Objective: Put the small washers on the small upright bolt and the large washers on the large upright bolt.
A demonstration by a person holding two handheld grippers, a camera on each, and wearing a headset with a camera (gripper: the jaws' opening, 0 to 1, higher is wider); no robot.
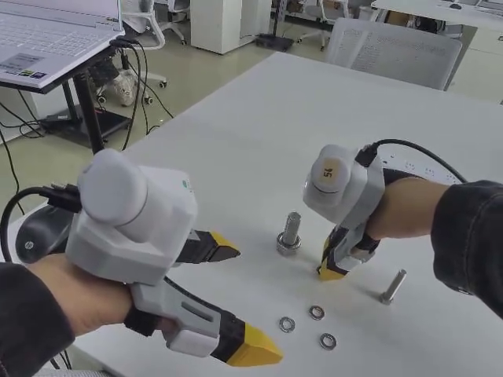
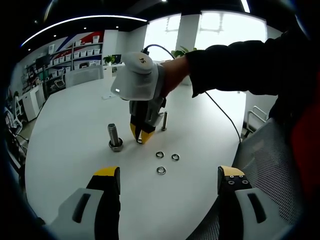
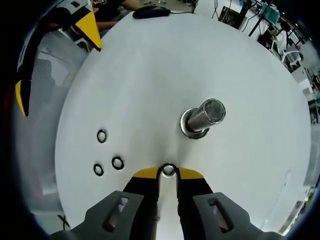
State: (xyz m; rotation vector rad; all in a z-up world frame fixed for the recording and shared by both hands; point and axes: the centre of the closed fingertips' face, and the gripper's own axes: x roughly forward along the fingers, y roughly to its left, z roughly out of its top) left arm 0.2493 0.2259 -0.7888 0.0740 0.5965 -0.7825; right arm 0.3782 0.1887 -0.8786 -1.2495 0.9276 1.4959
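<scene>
Three washers [image 1: 317, 312] lie flat by upright large bolt [image 1: 290, 233], small bolt [image 1: 392, 287].

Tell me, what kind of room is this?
Probably an office or a workshop lab. There's an open silver laptop on a stand, a grey mesh-backed office chair pulled up by the big white table, and wall shelves of white boxes farther back.

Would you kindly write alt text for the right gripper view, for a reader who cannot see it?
The right claw pinches a washer between its yellow tips, above a white table. The large bolt stands upright just beyond the tips, and three smaller washers lie loose on the view's left.
</scene>
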